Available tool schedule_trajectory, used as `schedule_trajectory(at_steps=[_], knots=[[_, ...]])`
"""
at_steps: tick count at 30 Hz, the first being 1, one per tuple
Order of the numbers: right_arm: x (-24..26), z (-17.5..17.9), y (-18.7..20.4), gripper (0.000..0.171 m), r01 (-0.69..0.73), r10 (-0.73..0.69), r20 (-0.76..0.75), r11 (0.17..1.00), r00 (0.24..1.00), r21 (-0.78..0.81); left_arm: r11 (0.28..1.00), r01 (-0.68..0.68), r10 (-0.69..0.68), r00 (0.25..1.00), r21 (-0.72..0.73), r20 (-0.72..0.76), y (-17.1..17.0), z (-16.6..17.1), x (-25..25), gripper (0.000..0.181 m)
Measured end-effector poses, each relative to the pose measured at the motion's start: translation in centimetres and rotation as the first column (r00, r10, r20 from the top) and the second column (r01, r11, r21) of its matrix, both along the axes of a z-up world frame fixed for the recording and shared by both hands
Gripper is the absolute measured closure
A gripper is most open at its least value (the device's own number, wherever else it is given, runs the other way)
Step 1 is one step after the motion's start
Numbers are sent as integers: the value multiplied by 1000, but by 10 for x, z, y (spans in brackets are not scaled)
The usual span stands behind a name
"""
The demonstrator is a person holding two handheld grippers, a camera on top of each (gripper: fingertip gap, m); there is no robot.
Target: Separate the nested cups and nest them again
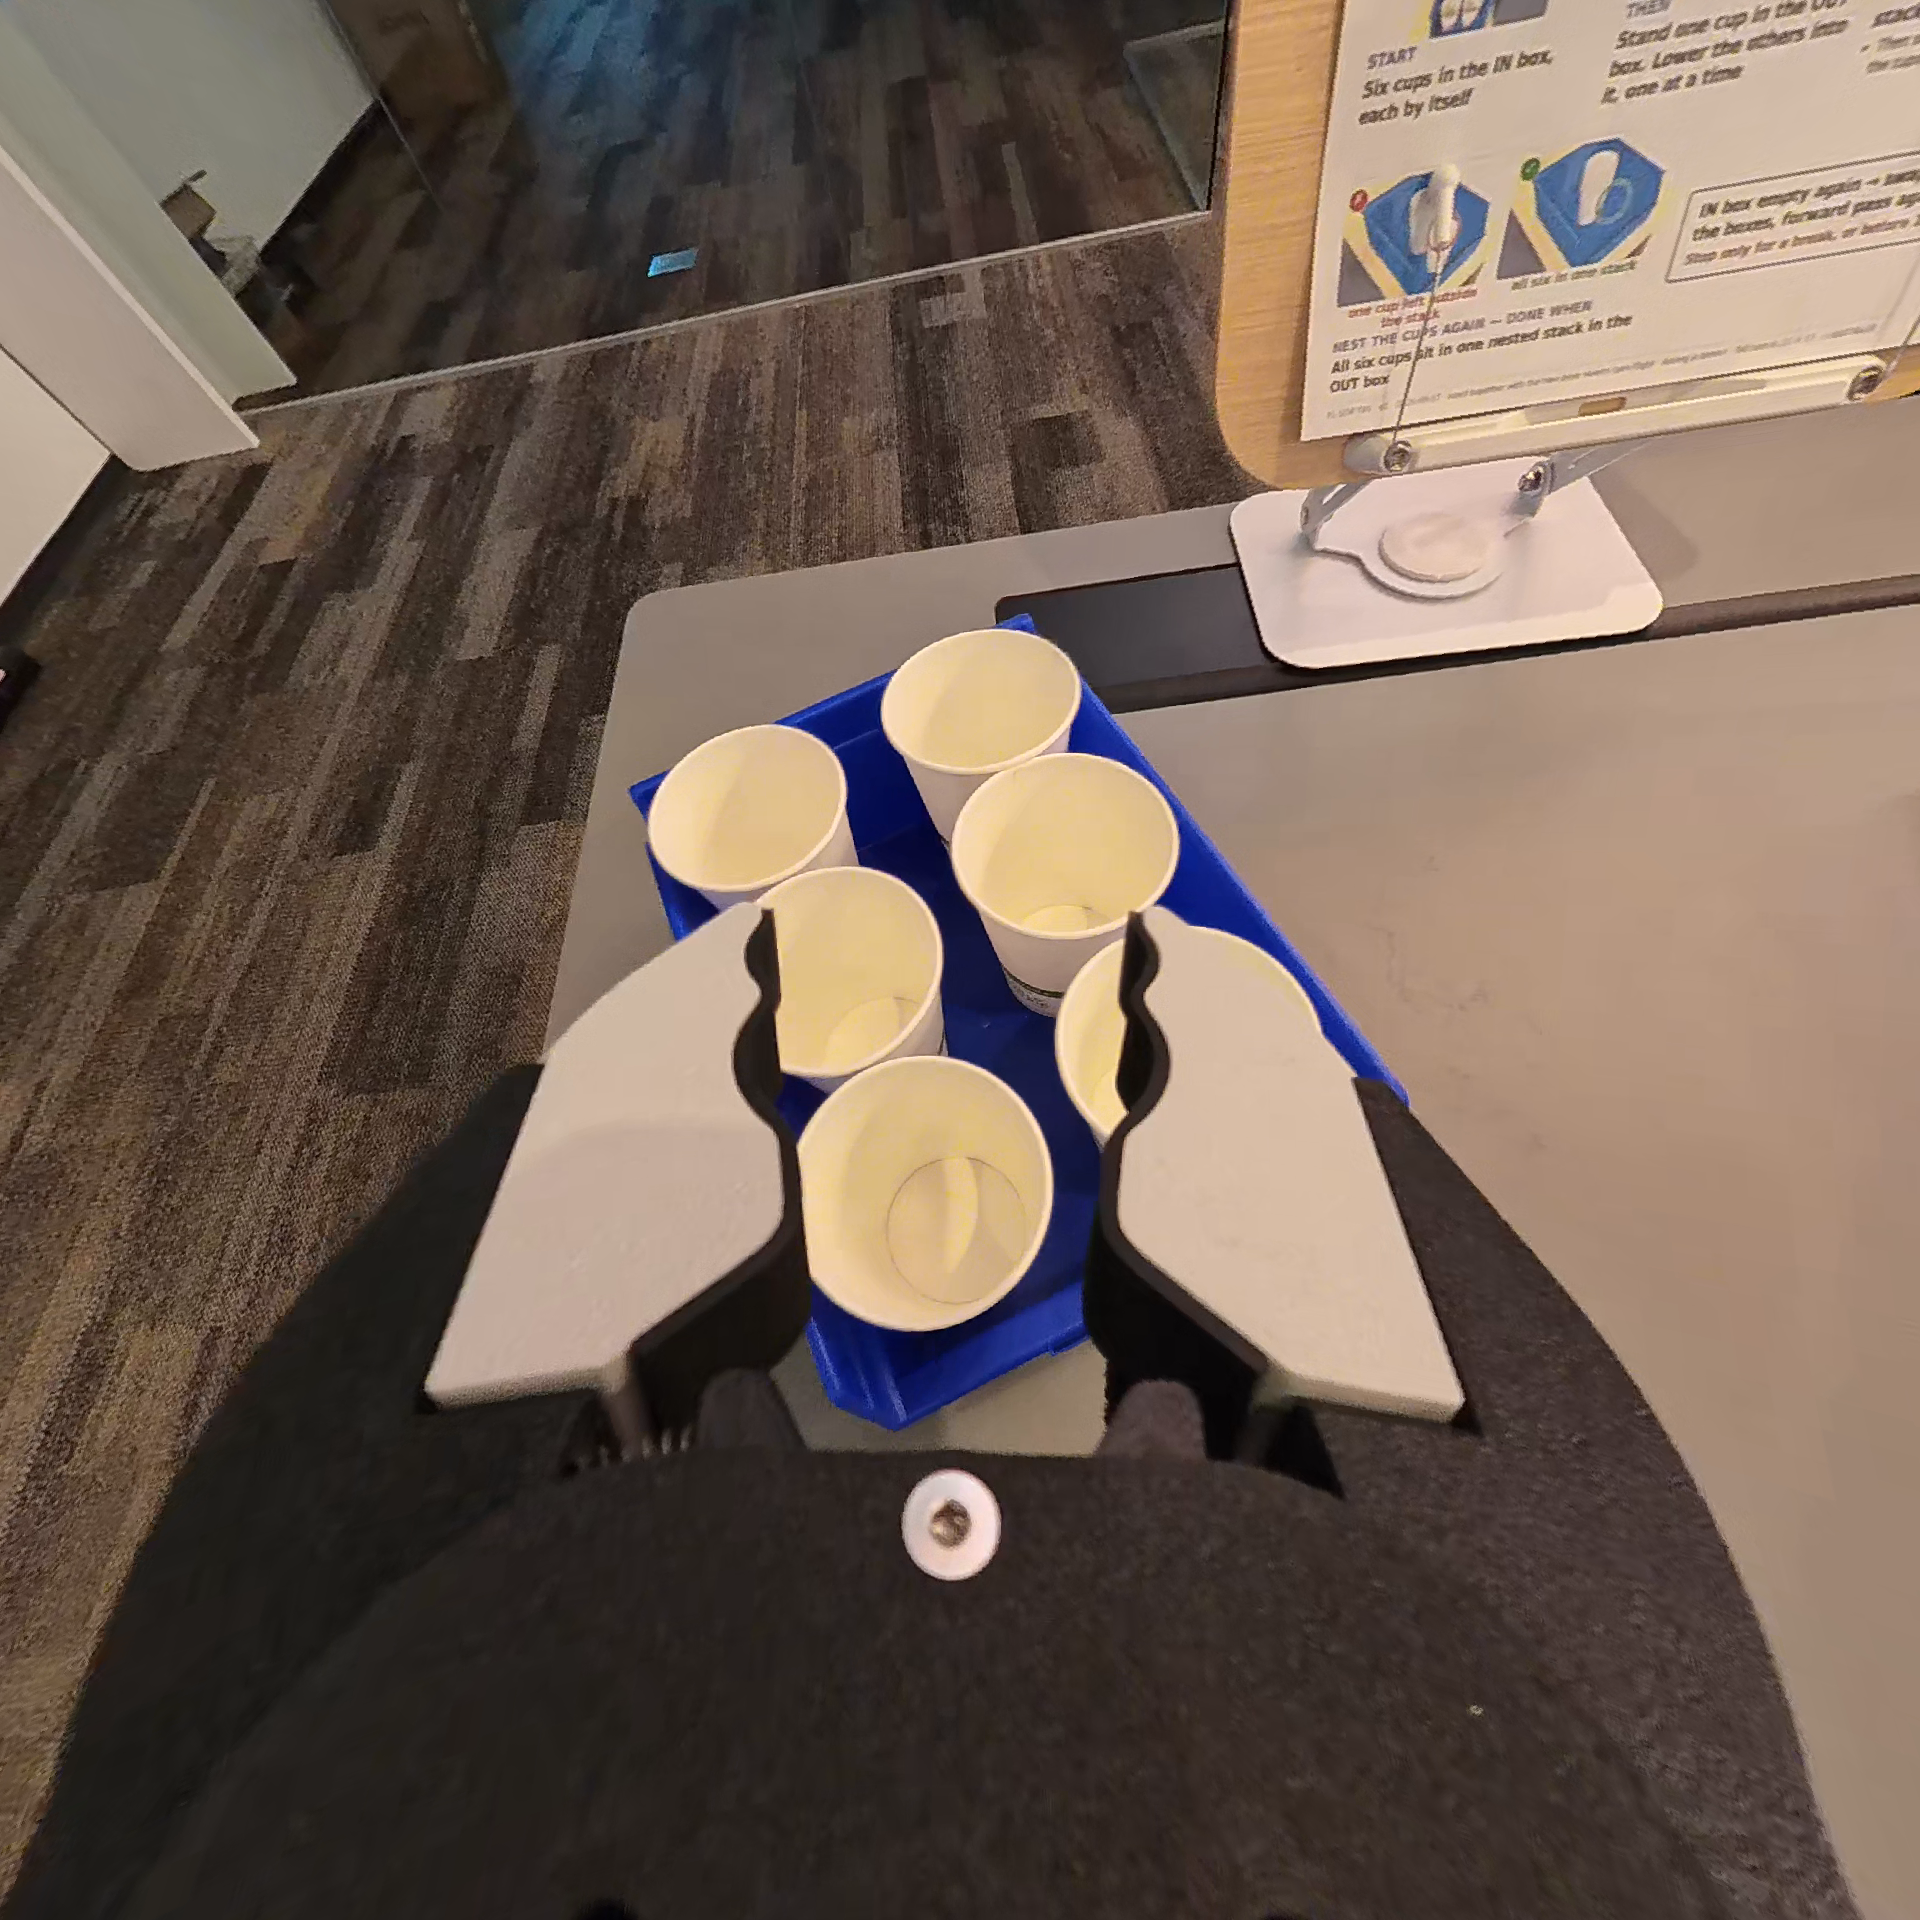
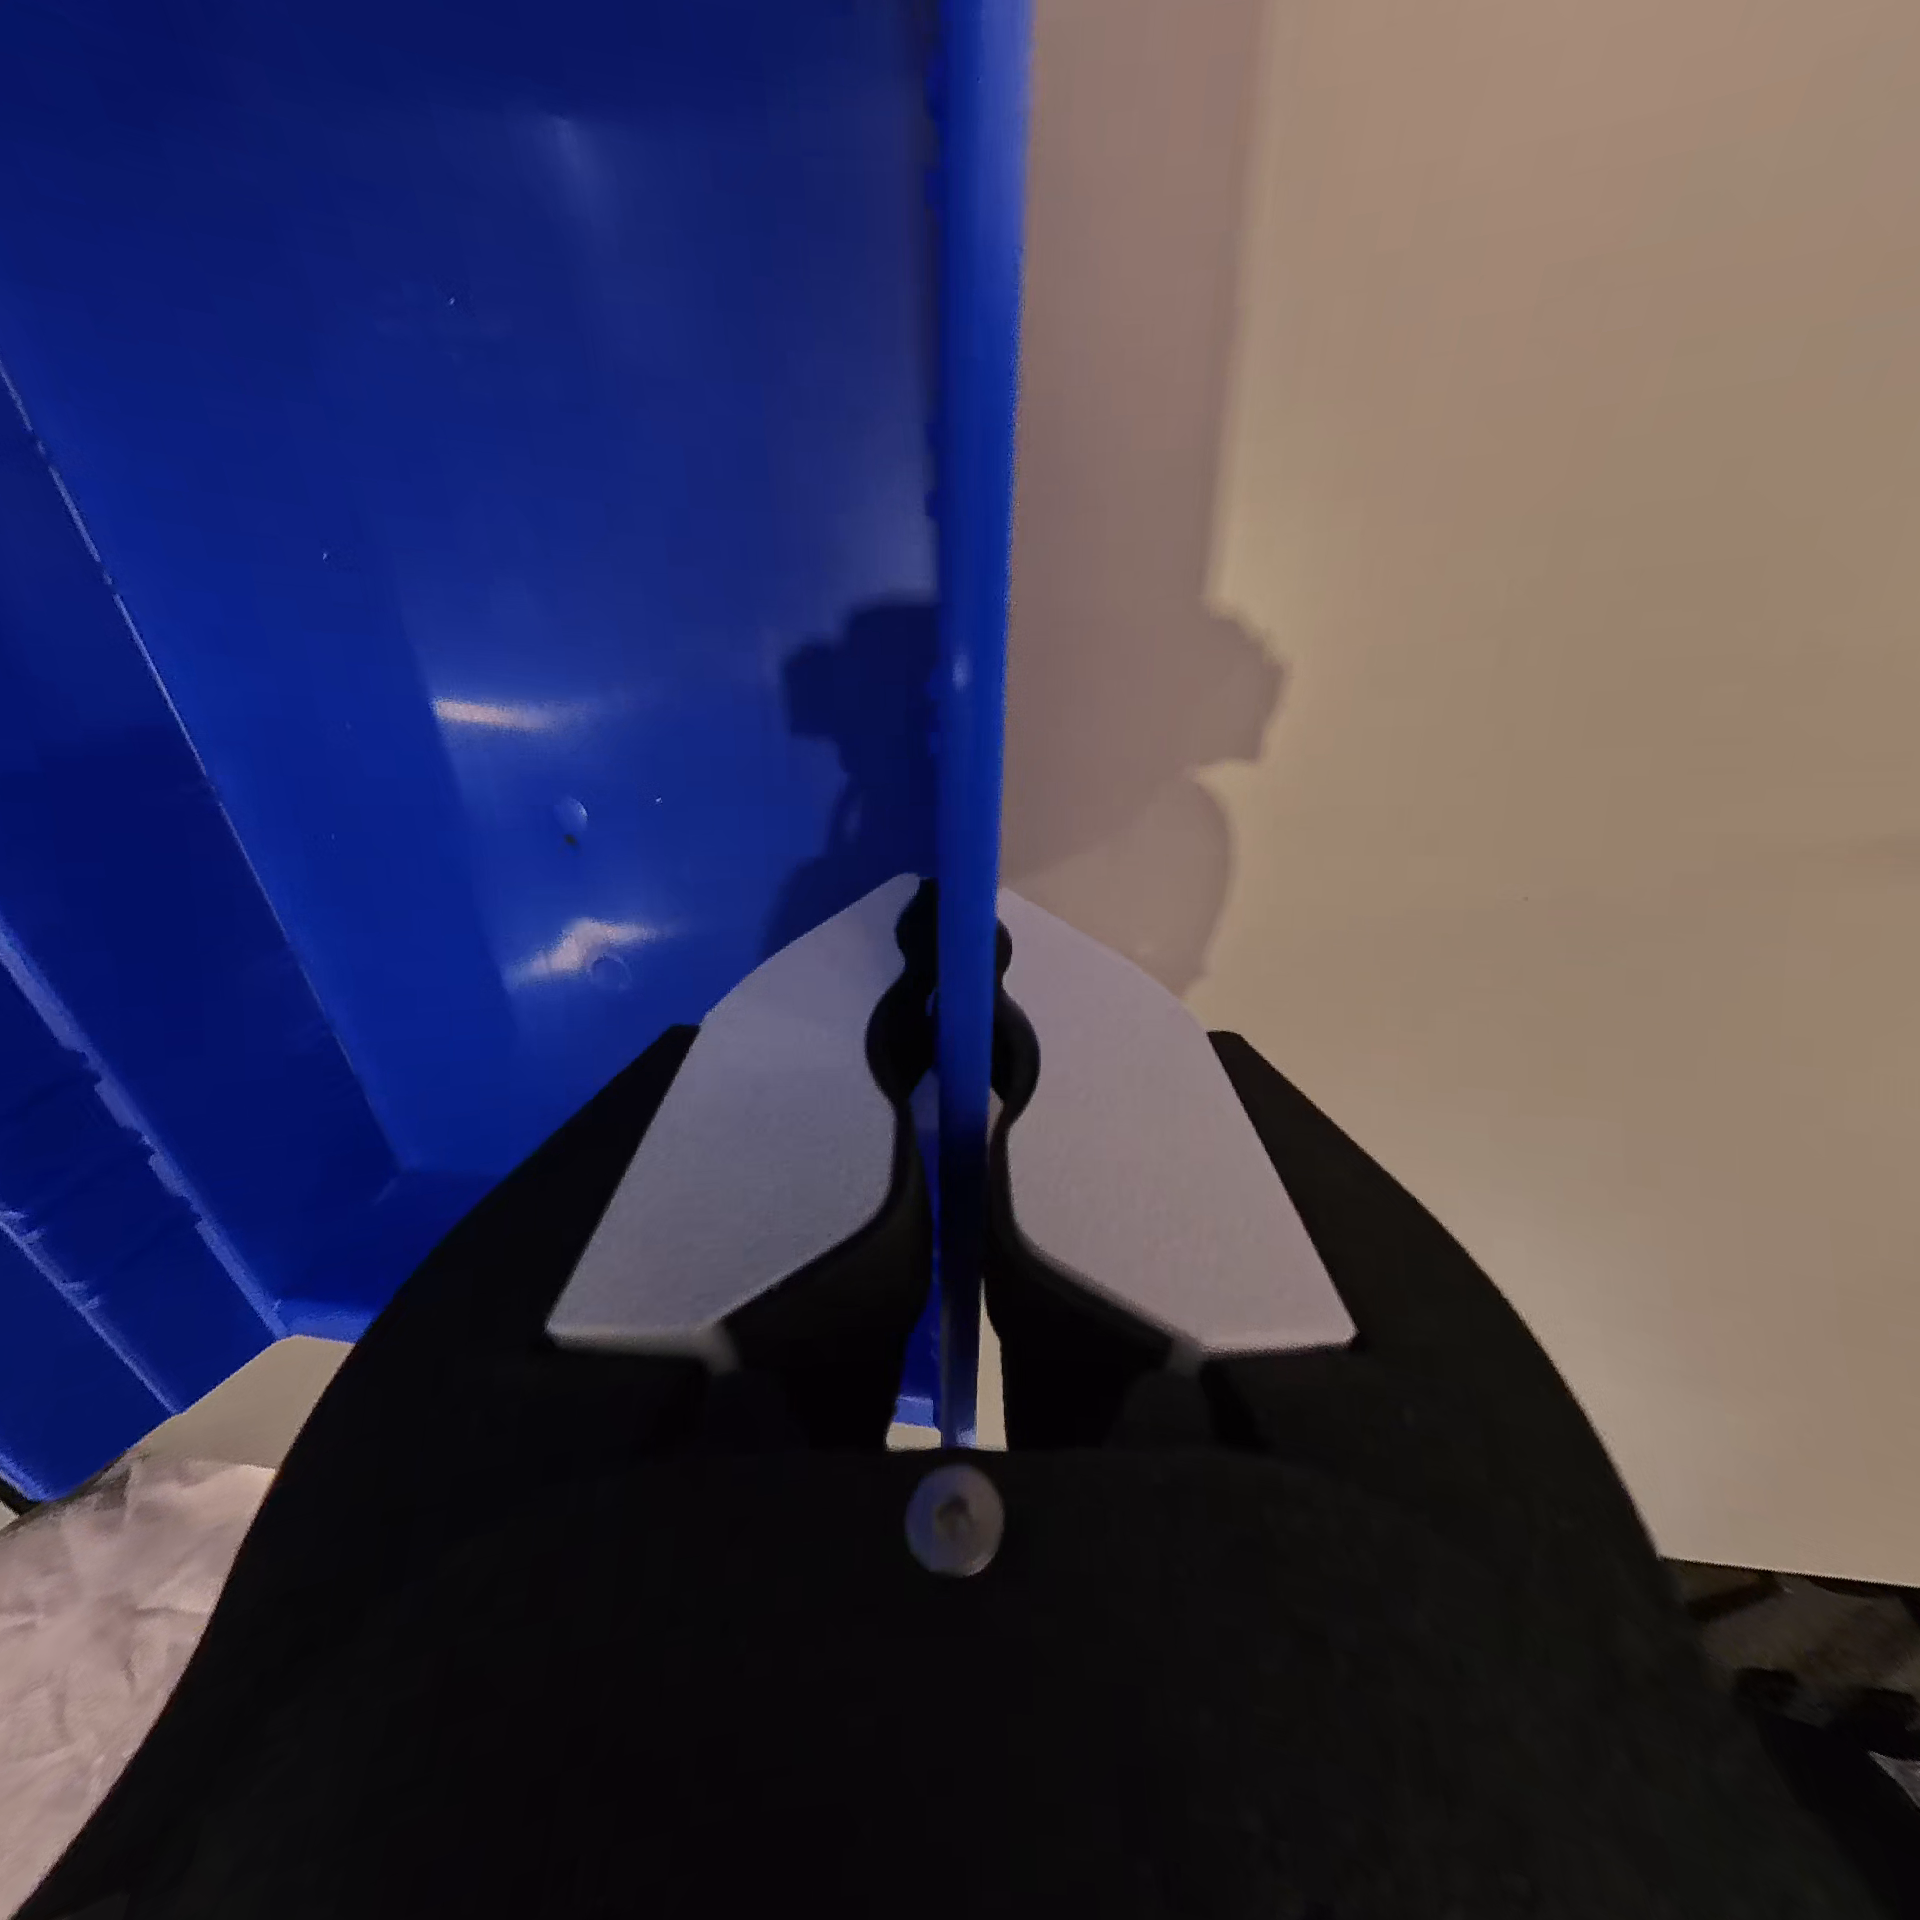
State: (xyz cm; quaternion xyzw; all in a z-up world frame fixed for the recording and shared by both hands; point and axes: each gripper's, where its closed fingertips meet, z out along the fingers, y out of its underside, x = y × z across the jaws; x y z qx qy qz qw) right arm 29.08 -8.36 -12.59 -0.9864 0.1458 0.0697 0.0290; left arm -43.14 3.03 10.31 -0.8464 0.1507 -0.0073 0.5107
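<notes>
Overhead, printed instruction sheet faces plain cups.

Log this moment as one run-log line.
left gripper: open above cups in blue bin | right gripper: shut on second blue bin wall

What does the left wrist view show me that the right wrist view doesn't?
Only the left wrist view: six paper cups standing apart in a blue box on the grey table, an instruction sheet on a stand, and the open left gripper above the cups. Only the right wrist view: the right gripper shut on the wall of an empty blue bin. Shared: blue plastic containers; whether it is the same one I cannot tell.
</notes>
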Motion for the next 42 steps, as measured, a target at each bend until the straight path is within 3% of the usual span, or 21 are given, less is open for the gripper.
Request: schedule_trajectory(at_steps=[7,11,16,19,22,25,30,35,42], knots=[[5,3,1,164,-60,57,51,996,997,62,1000,-21,21,999,-2,30,0,-1,-14,117],[21,46,21,143,-75,9,217,952,976,297,997,-78,78,994,-5,82,-5,-1,-41,117],[9,145,35,139,-129,-98,297,742,950,658,976,-148,169,977,-159,126,0,-37,-86,113],[-25,183,32,138,-159,-43,240,636,970,755,918,-211,260,960,-335,108,4,-81,-113,115],[-57,207,33,139,-208,24,231,534,973,820,921,-119,205,958,-370,202,25,-105,-106,122],[-79,213,35,139,-251,75,246,487,966,837,888,8,161,931,-459,328,37,-125,-90,126],[-102,211,40,139,-298,172,246,453,954,840,848,-63,184,966,-526,182,47,-141,-105,135],[-98,199,39,140,-308,202,238,480,950,821,770,-78,173,981,-634,89,45,-161,-108,137],[-91,197,34,140,-295,197,226,486,954,823,671,-34,112,992,-741,55,48,-186,-96,148]])
